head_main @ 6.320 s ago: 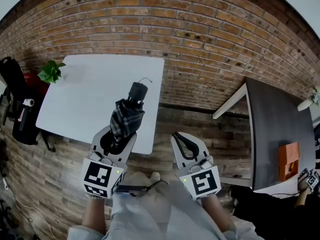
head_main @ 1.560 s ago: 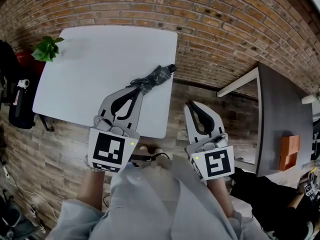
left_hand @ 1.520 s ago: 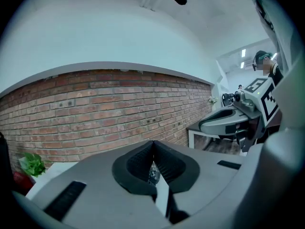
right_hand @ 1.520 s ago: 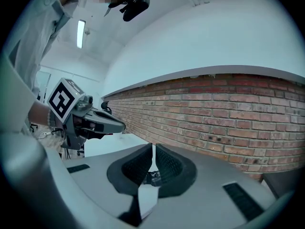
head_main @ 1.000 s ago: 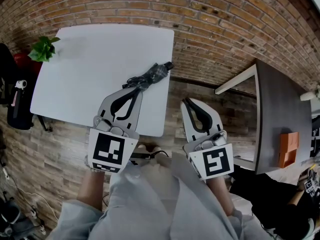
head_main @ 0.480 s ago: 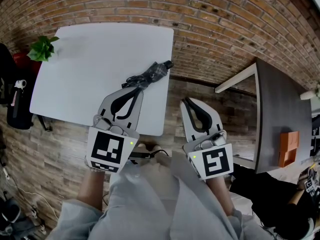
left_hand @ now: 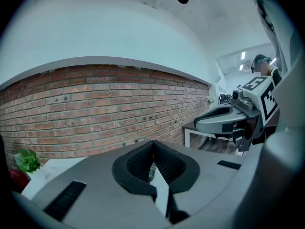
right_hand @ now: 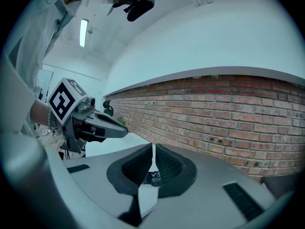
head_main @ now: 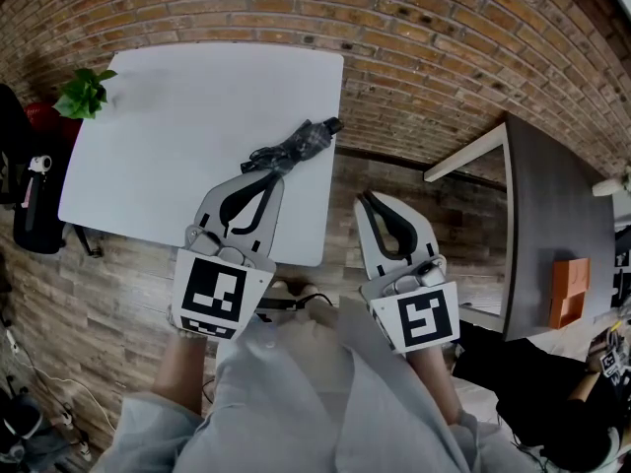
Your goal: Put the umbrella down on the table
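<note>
A white table (head_main: pixel 187 116) with rounded corners stands against a red brick wall (head_main: pixel 444 37), on a floor (head_main: pixel 118 284) of worn wood planks. A small green plant (head_main: pixel 87 92) sits at its far left corner, and a black chair (head_main: pixel 22 185) stands off that side. The folded dark umbrella (head_main: pixel 301 144) lies on the tabletop close to the right edge, slanting, with its knobbed end toward the wall and the edge.

The left gripper (head_main: pixel 270 172) reaches over the table's near edge. Its jaws are pressed tight together at the umbrella's near end – in the left gripper view (left_hand: pixel 153 144) a scrap of something grey shows in the slit between the pads, which reads as a pinch on that end.

The right gripper (head_main: pixel 367 197) hangs over the floor just beside the table, between the 2 tables (the second table (head_main: pixel 552 215) is dark and carries an orange object (head_main: pixel 570 302)). Its jaws are also closed – the right gripper view (right_hand: pixel 152 149) shows the pads meeting with nothing held.
</note>
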`<state>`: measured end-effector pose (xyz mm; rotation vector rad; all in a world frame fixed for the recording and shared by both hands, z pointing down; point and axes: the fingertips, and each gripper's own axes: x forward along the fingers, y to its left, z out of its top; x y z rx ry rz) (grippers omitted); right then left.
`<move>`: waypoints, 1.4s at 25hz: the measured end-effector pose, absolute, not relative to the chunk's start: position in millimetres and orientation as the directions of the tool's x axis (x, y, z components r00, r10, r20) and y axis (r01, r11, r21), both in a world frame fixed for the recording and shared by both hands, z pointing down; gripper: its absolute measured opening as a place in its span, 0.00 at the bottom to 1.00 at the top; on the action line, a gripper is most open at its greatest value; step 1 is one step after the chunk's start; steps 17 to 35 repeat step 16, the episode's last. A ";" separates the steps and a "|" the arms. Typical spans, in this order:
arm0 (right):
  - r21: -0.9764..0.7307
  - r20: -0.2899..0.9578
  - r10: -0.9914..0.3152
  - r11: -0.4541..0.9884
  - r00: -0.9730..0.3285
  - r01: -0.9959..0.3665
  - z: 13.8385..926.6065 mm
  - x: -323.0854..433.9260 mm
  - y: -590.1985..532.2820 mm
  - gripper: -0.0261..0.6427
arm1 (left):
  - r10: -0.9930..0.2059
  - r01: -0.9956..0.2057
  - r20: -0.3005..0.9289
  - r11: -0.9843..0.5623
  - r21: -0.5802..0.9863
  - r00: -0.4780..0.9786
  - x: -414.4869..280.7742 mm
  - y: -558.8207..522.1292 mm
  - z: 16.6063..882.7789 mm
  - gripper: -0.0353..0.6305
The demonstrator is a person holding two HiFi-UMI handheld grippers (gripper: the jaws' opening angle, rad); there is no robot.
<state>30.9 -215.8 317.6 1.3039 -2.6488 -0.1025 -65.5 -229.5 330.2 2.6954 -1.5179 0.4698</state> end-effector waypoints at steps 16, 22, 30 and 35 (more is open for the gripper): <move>0.145 0.152 -0.789 0.614 -0.596 -0.776 320.8 28.2 -214.7 0.11 | -0.833 -0.840 0.276 -0.527 -0.132 0.479 -70.9 -229.1 333.3 0.08; 0.145 0.152 -0.789 0.614 -0.596 -0.776 320.8 28.2 -214.7 0.11 | -0.833 -0.840 0.276 -0.527 -0.132 0.479 -70.9 -229.1 333.3 0.08; 0.145 0.152 -0.789 0.614 -0.596 -0.776 320.8 28.2 -214.7 0.11 | -0.833 -0.840 0.276 -0.527 -0.132 0.479 -70.9 -229.1 333.3 0.08; 0.145 0.152 -0.789 0.614 -0.596 -0.776 320.8 28.2 -214.7 0.11 | -0.833 -0.840 0.276 -0.527 -0.132 0.479 -70.9 -229.1 333.3 0.08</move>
